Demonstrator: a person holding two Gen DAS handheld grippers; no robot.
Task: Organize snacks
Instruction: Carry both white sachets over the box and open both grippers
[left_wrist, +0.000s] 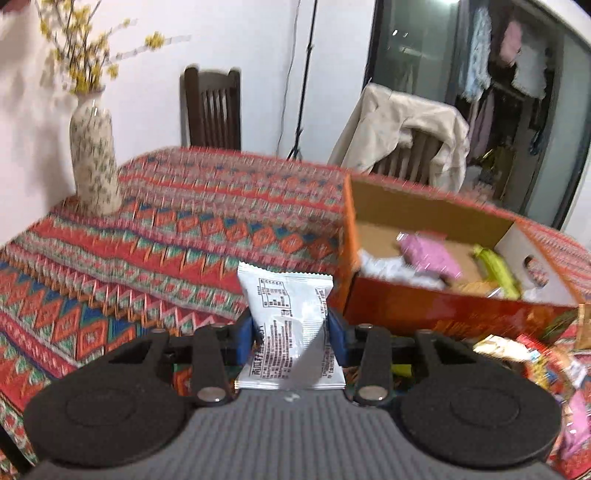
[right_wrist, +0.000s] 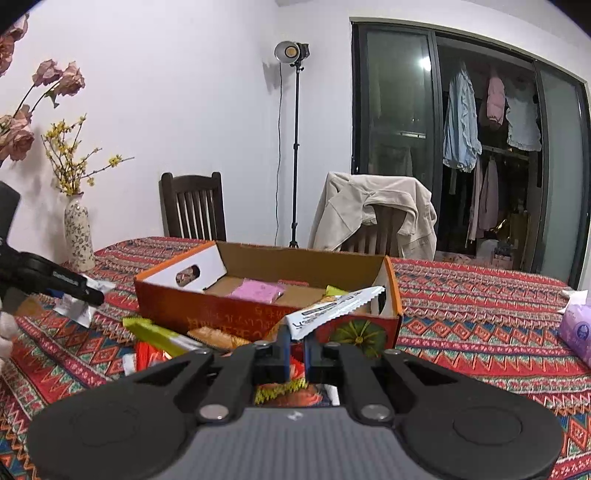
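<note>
While left claw pinches white snack packet, right claw clamps wrapped bar, beside cardboard box

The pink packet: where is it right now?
The pink packet lies inside the cardboard box on the table, near the box's middle in the right wrist view, left of a green packet.

Both wrist views low, sharing box

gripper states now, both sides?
Left gripper: closed on a white foil snack packet.
Right gripper: closed on a white serrated-edge wrapper.
</note>
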